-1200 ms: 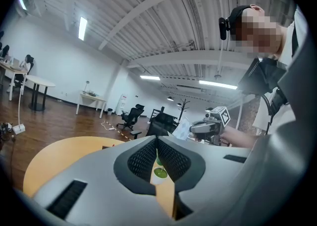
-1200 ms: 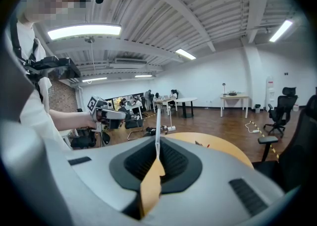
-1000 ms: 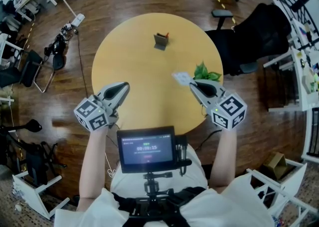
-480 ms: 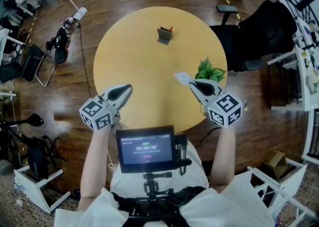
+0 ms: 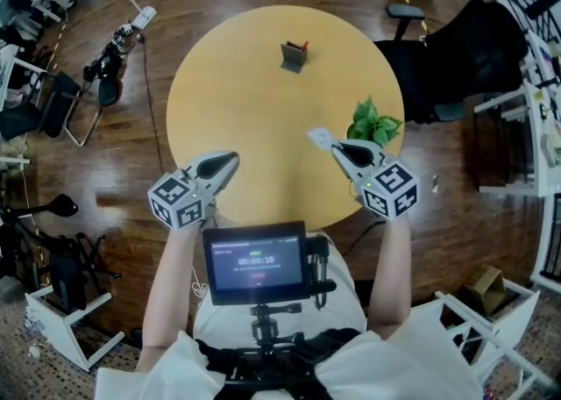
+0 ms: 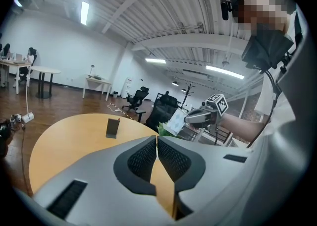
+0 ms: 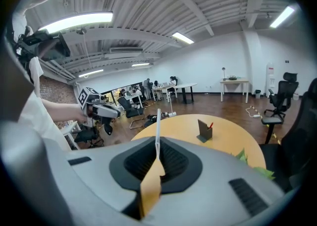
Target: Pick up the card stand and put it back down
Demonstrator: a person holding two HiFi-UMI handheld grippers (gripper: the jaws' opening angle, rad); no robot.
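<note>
The grey card stand (image 5: 294, 55) with a red tip stands upright on the far side of the round yellow table (image 5: 254, 109); it also shows in the left gripper view (image 6: 113, 128) and the right gripper view (image 7: 204, 131). My right gripper (image 5: 337, 149) hovers over the table's near right edge, shut on a thin white card (image 5: 320, 137), which rises edge-on between the jaws (image 7: 158, 131). My left gripper (image 5: 230, 160) hangs over the near left edge, jaws shut with nothing between them (image 6: 157, 141). Both grippers are well short of the stand.
A small green plant (image 5: 375, 123) sits at the table's right edge, just beyond the right gripper. Black office chairs (image 5: 456, 47) crowd the table's right side. A chair and cables (image 5: 105, 82) lie on the wooden floor at left. A screen (image 5: 256, 260) hangs at my chest.
Both grippers have sunk a little and edged inward over the table's near edge. The white card stays in the right gripper. The stand has not moved.
</note>
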